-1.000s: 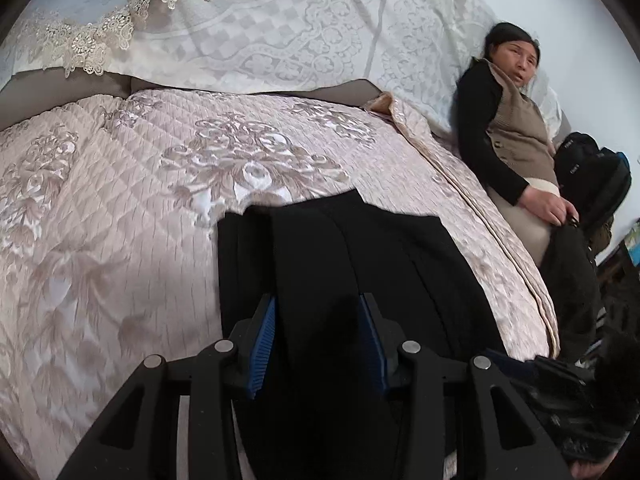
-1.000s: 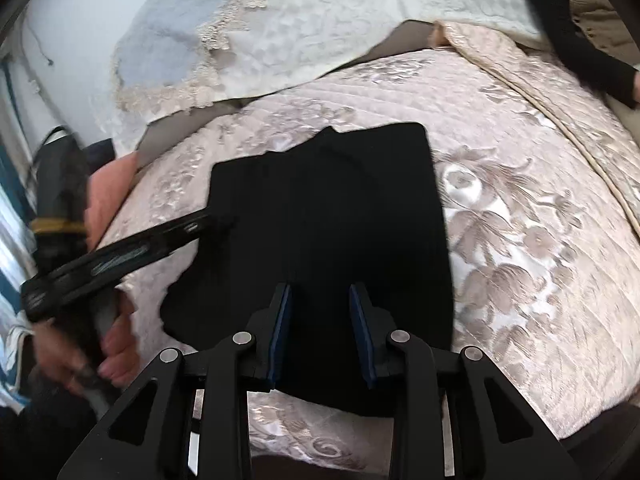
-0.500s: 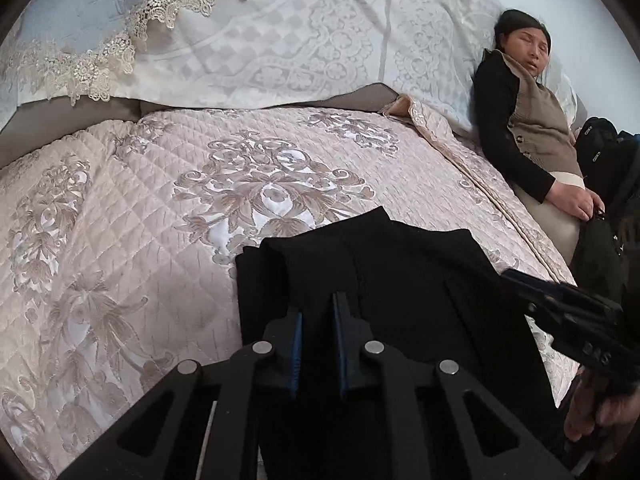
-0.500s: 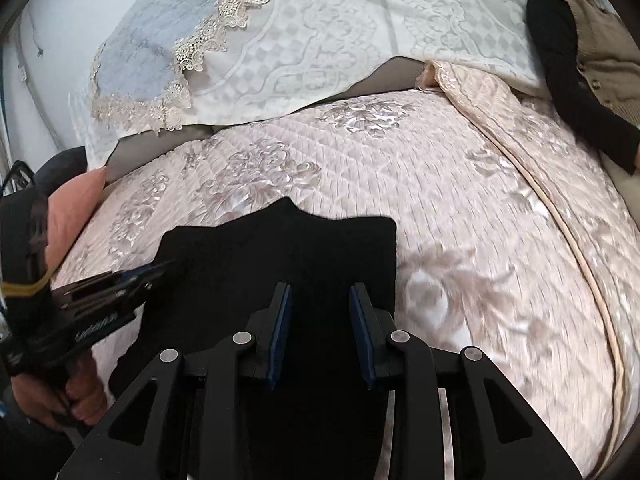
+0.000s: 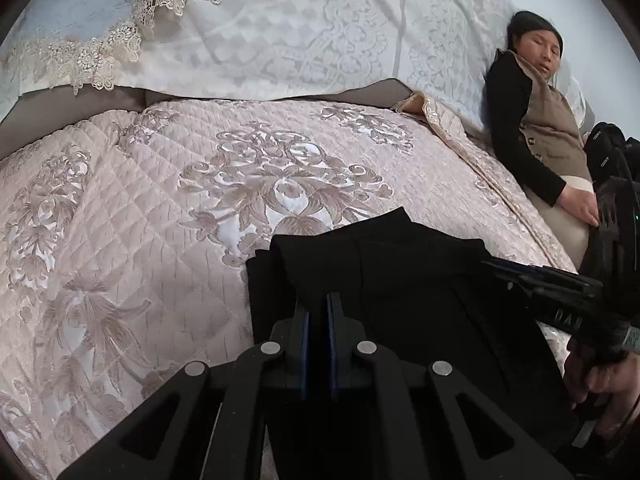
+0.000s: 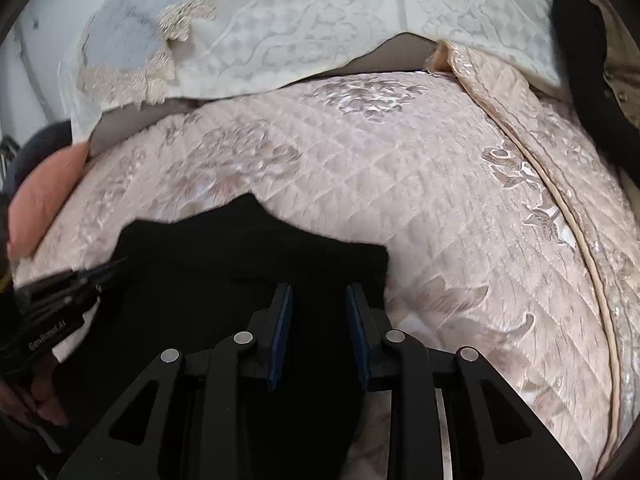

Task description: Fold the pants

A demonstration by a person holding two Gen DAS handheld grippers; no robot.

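Observation:
Black pants lie folded on the pink quilted bedspread. My left gripper sits on their left part. Its jaws are closing to a narrow gap, and the blue pads pinch black fabric. In the right wrist view my right gripper is over the pants near their right edge. Its jaws are closing too, still well apart, with black cloth lying between them and not pressed. Each gripper shows in the other's view: the right gripper at the right, the left gripper at the left.
White lace-edged pillows line the head of the bed. A person reclines against them at the right edge, beside a black bag. A pink cushion lies at the bed's left side. Bedspread stretches beyond the pants.
The left jaws have come together from wide apart onto the pants' fabric. The right gripper has slid rightward across the pants to their right edge and narrowed slightly.

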